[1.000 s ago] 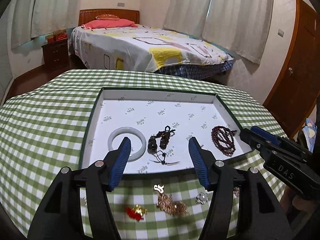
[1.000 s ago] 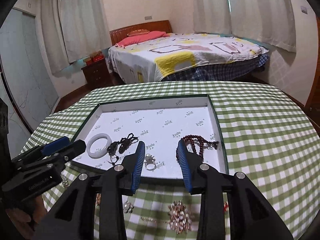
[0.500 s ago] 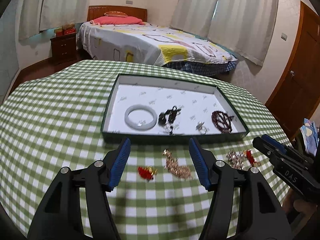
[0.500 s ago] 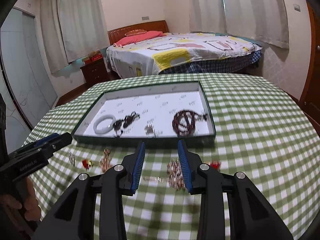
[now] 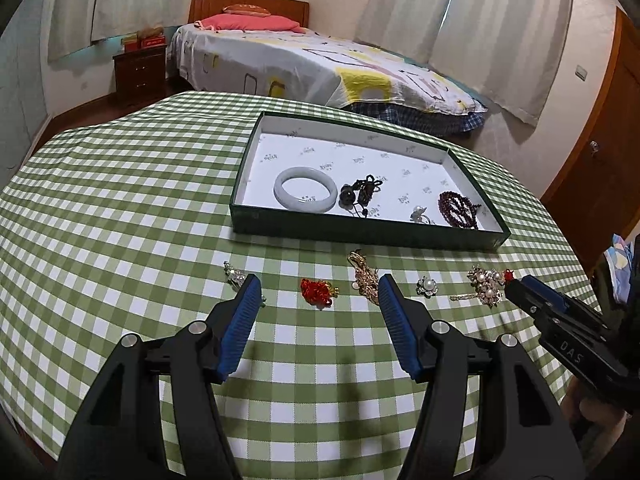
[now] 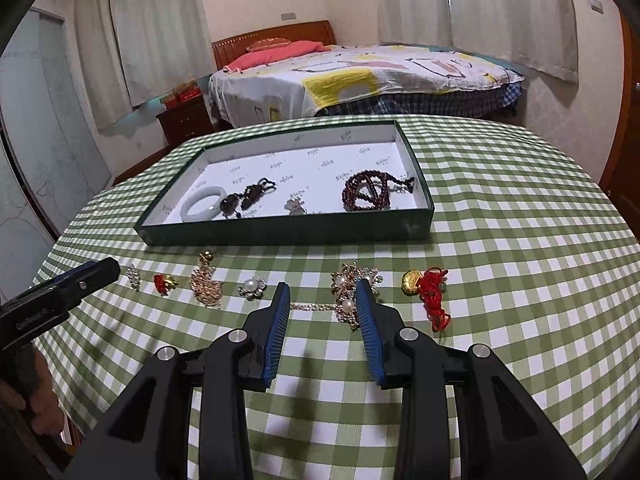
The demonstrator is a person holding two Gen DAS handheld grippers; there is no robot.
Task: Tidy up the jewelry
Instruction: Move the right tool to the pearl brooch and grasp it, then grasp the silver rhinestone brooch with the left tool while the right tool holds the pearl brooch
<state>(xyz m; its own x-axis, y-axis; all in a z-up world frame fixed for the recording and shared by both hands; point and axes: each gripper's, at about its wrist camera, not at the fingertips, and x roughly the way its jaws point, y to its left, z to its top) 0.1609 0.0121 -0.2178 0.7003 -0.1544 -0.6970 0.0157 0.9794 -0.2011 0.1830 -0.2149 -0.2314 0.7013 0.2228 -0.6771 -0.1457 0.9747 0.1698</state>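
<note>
A dark green tray [image 5: 360,236] [image 6: 280,234] with a white lining holds a white bangle [image 5: 306,195], a dark corded pendant [image 5: 358,194], a silver piece [image 5: 418,214] and a dark red bead bracelet [image 5: 458,210]. Loose pieces lie in a row on the cloth in front of it. My left gripper [image 5: 319,284] is open, hovering just short of a red charm [image 5: 318,292] and a gold pendant [image 5: 366,278]. My right gripper [image 6: 323,286] is open with narrower jaws, its tips beside a pearl brooch [image 6: 352,280] with a chain. Neither holds anything.
A green checked cloth [image 5: 120,220] covers the round table. Also in the row are a silver brooch [image 5: 234,274], a pearl flower [image 5: 426,285] and a red cord with a gold ingot [image 6: 430,288]. A bed, curtains and a wooden door stand beyond the table.
Both grippers have drawn back from over the tray toward the near side of the table and sunk a little. The loose row now lies at their tips. The jaws have not changed.
</note>
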